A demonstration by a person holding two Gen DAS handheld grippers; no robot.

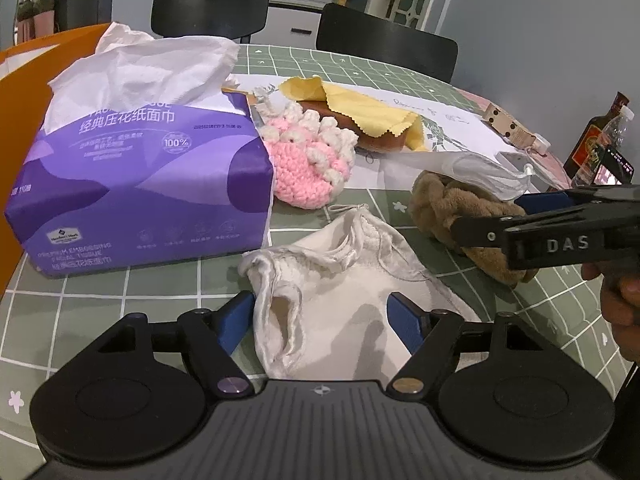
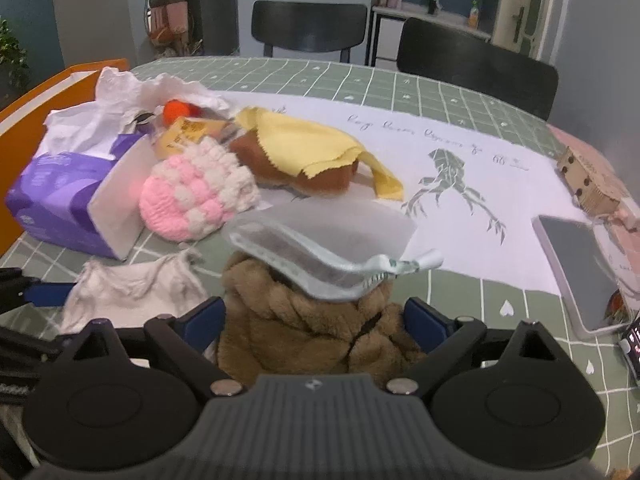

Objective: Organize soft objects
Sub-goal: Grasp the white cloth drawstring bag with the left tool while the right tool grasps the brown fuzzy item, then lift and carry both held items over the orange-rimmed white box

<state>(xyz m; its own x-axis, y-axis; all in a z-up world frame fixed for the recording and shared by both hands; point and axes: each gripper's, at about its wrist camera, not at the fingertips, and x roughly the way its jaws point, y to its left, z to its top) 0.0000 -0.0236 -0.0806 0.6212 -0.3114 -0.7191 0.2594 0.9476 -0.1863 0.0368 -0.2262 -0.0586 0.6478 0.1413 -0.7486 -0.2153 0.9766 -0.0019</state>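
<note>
Two grippers we hold low over the table: our left gripper (image 1: 322,316) stands wide open astride the white drawstring pouch (image 1: 336,280) (nearest it), our right gripper (image 2: 314,320) likewise open astride the brown plush (image 2: 304,320), neither pinched yet.

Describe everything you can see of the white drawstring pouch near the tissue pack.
The white drawstring pouch is soft, satiny cream cloth, crumpled and lying flat on the green checked tablecloth. Its gathered mouth is ruffled, and a thin cord trails from the top. It lies just in front of the purple tissue pack, between the open left tongs, whose pads are not pressing it.
</note>
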